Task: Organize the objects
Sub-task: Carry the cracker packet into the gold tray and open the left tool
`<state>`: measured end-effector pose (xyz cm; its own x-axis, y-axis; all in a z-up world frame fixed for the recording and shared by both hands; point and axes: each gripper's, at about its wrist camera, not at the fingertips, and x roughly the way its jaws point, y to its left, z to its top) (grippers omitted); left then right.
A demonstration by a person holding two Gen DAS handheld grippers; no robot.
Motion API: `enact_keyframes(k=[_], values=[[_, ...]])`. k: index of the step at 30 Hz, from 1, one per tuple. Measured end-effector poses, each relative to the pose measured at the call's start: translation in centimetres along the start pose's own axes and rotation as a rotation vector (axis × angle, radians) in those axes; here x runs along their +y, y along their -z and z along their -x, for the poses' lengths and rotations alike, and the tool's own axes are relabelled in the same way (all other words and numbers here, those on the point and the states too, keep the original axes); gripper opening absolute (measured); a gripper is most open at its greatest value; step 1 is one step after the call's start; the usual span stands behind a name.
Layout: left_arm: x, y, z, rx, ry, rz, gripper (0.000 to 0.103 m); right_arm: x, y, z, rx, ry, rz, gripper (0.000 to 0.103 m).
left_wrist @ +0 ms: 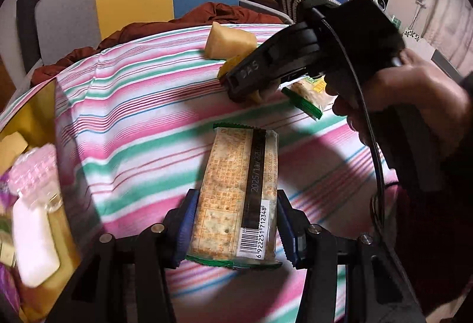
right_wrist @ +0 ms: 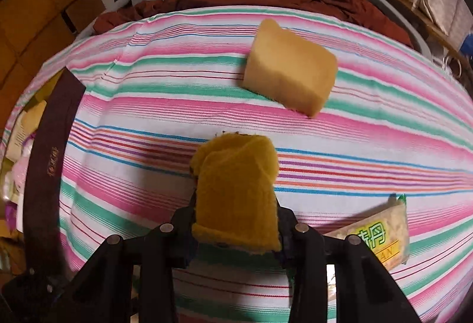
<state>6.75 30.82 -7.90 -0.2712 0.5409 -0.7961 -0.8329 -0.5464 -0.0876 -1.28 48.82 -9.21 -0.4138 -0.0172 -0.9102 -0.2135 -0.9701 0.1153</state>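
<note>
The left gripper (left_wrist: 235, 227) holds a cracker packet (left_wrist: 236, 193) with green ends; its blue-padded fingers (left_wrist: 186, 225) pinch the packet's two long sides, and the barcode end points toward the camera. The packet hangs above the striped cloth (left_wrist: 133, 104) that covers the surface.

In the right wrist view, the right gripper (right_wrist: 236, 222) has its fingers closed on a folded orange-yellow sponge cloth (right_wrist: 236, 190), which stands up between them. From this piece, a pale yellow sponge block (right_wrist: 289, 69) lies on the cloth at about 1 o'clock, well apart. A second cracker packet (right_wrist: 381, 237) with green print lies at about 4 o'clock, near the gripper.

In the left wrist view, a hand (left_wrist: 414, 92) holds the right gripper at 2 o'clock. At 9 o'clock, a brown-rimmed box (right_wrist: 47, 151) contains blurred pink and white things.
</note>
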Motion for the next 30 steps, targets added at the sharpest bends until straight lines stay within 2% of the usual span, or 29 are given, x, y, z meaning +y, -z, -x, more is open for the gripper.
enact_keyframes(k=[5, 9, 17, 22, 30], values=[[0.0, 0.4, 1.6, -0.029, 0.002, 0.006, 0.051, 0.4, 0.1, -0.3, -0.026, 0.031, 0.03, 0.04], [-0.1, 0.2, 3.7, -0.079, 0.004, 0.006, 0.051, 0.1, 0.5, 0.0, -0.034, 0.013, 0.013, 0.04], [1.1, -0.2, 7.7, -0.151, -0.003, 0.05, 0.051, 1.0, 0.7, -0.2, -0.053, 0.049, 0.049, 0.04], [2.7, -0.5, 10.3, -0.201, -0.048, 0.098, 0.051, 1.6, 0.6, -0.5, -0.06, 0.065, 0.068, 0.041], [6.0, -0.7, 11.5, -0.226, -0.148, 0.186, 0.051, 1.5, 0.7, -0.3, -0.069, 0.078, 0.083, 0.041]])
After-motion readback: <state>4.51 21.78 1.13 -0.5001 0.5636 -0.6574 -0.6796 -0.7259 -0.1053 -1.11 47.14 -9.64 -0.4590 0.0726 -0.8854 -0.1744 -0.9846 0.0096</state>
